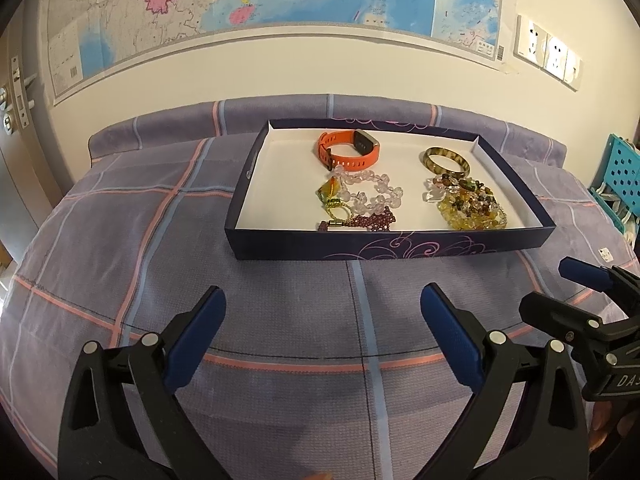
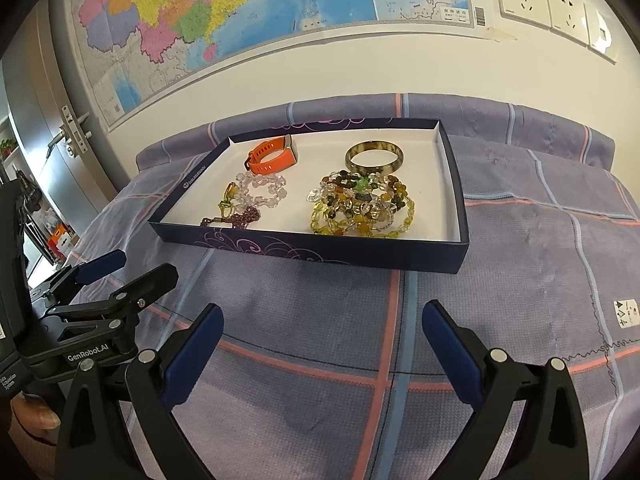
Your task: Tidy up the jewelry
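Left wrist view: my left hand-held gripper (image 1: 323,308) and right hand-held gripper (image 2: 323,312) hang released over the bed (image 1: 120,208); I should approach the box (image 1: 400,245) squarely, picking one piece without snagging strands.

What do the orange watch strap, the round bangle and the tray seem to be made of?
Orange watch strap: probably silicone or rubber; matte, flexible, with punched holes. Bangle: a rigid, glossy ring with mottled brown and yellow pattern; perhaps resin, horn or stone, I cannot tell. Tray: likely printed cardboard; thin straight walls, white inside, dark blue outside with swirls.
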Action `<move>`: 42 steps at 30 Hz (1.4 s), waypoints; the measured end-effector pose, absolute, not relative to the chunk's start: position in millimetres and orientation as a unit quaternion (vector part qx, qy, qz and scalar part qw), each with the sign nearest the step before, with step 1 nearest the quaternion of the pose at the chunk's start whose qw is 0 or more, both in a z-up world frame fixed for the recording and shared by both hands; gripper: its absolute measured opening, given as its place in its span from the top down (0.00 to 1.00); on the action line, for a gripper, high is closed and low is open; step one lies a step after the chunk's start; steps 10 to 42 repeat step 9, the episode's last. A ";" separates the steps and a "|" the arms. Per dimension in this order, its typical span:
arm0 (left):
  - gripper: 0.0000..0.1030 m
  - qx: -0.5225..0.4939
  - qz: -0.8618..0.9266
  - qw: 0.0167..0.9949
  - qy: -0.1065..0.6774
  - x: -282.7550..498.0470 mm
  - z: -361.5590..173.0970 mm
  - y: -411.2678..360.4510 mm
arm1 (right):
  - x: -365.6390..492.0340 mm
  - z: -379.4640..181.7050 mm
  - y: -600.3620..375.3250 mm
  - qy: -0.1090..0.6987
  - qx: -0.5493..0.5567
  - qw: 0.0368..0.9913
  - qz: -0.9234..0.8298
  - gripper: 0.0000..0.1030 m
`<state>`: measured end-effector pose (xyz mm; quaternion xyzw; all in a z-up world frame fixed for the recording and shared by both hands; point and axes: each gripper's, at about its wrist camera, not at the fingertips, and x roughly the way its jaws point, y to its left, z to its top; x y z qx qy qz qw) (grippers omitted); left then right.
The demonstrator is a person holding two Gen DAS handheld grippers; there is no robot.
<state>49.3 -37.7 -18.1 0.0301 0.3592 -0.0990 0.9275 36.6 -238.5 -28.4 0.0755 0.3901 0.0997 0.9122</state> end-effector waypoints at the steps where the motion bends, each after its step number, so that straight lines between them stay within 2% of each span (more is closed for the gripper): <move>1: 0.06 0.029 -0.098 0.928 0.359 48.9 -17.9 -37.9 | 36.4 -28.4 -237.9 0.391 0.074 0.912 0.101 0.07; 8: 0.06 0.011 -0.102 0.912 0.397 56.9 -27.9 -35.0 | 34.0 -31.4 -248.5 0.404 0.067 0.907 0.095 0.07; 42: 0.06 0.009 -0.103 0.912 0.397 57.6 -27.9 -32.4 | 33.1 -32.3 -256.4 0.407 0.065 0.907 0.088 0.07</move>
